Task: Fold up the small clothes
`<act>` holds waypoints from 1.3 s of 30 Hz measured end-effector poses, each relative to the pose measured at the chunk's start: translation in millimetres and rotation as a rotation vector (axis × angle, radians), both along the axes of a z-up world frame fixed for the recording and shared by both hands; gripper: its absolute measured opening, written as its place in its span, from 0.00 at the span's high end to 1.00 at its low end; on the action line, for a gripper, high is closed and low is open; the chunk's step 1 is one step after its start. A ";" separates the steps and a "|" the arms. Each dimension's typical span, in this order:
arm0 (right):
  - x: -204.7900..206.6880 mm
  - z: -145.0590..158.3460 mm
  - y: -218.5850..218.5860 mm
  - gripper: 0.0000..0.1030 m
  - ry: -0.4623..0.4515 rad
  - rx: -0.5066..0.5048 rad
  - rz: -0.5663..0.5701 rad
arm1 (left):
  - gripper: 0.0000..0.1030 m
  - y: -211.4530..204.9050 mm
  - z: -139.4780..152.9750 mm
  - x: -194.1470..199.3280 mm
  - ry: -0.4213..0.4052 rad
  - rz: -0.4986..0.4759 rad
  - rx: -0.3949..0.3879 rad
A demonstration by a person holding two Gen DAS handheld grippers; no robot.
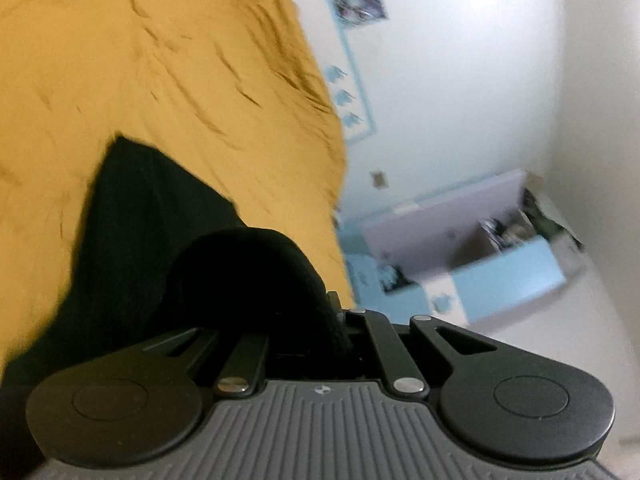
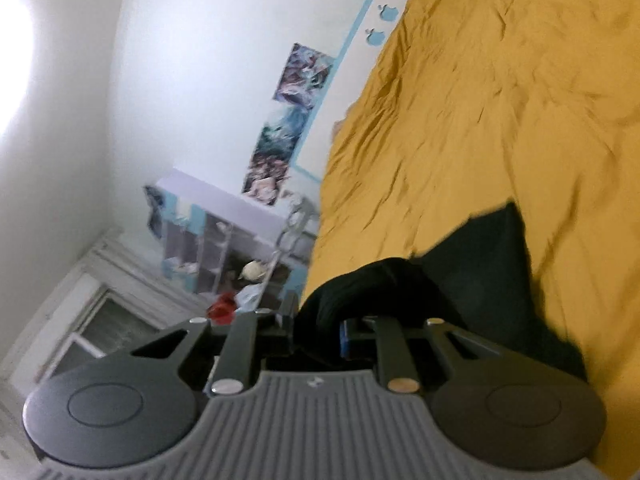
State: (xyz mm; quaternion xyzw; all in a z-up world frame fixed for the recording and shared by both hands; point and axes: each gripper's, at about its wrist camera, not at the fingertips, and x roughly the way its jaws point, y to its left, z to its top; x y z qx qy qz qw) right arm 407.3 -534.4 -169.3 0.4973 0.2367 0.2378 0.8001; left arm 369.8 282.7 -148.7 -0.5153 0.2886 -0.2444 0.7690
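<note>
Left gripper: jaws pinched fully together on the black garment, cloth bunched up right at the tips. Right gripper: jaws nearly together, clamped on another part of the same garment, a thick fold between them. Garment hangs from both grips in front of the yellow bedspread; whether it touches the bedspread I cannot tell. Both views motion-blurred.
</note>
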 end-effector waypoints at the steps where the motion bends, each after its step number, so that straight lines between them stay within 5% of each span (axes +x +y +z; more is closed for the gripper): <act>1: 21.1 -3.9 3.5 0.86 0.007 -0.025 -0.011 | 0.92 0.7 -9.1 16.4 0.032 0.009 -0.001; 3: 62.5 -18.7 9.7 0.75 0.078 -0.050 -0.031 | 0.80 7.7 -31.0 40.8 0.186 0.051 0.015; 5: 85.8 -32.7 9.6 0.51 0.193 -0.056 -0.133 | 0.80 19.2 -40.8 41.5 0.278 0.126 0.047; 7: 90.6 -32.0 7.0 0.51 0.178 -0.064 -0.179 | 0.79 30.8 -36.2 25.1 0.237 0.166 0.014; 9: 79.2 -24.1 5.7 0.44 0.118 -0.047 -0.165 | 0.67 37.3 -24.8 -0.9 0.182 0.153 -0.016; 14: 6.7 -5.9 18.7 0.32 0.122 -0.023 -0.002 | 0.53 18.3 2.1 -95.8 0.138 0.073 0.041; 18: -67.0 -10.7 32.3 0.30 0.240 -0.080 0.018 | 0.51 -14.8 -1.7 -165.4 0.260 0.057 0.153; 24: -125.9 -50.4 32.9 0.30 0.453 -0.107 -0.026 | 0.51 -22.8 -45.9 -206.2 0.392 0.133 0.106; 29: -127.3 -67.4 29.3 0.32 0.482 -0.043 -0.111 | 0.51 -13.0 -73.3 -182.9 0.405 0.240 0.056; 39: -75.1 -84.8 41.7 0.36 0.468 -0.082 -0.206 | 0.51 -9.7 -86.1 -139.5 0.343 0.348 -0.037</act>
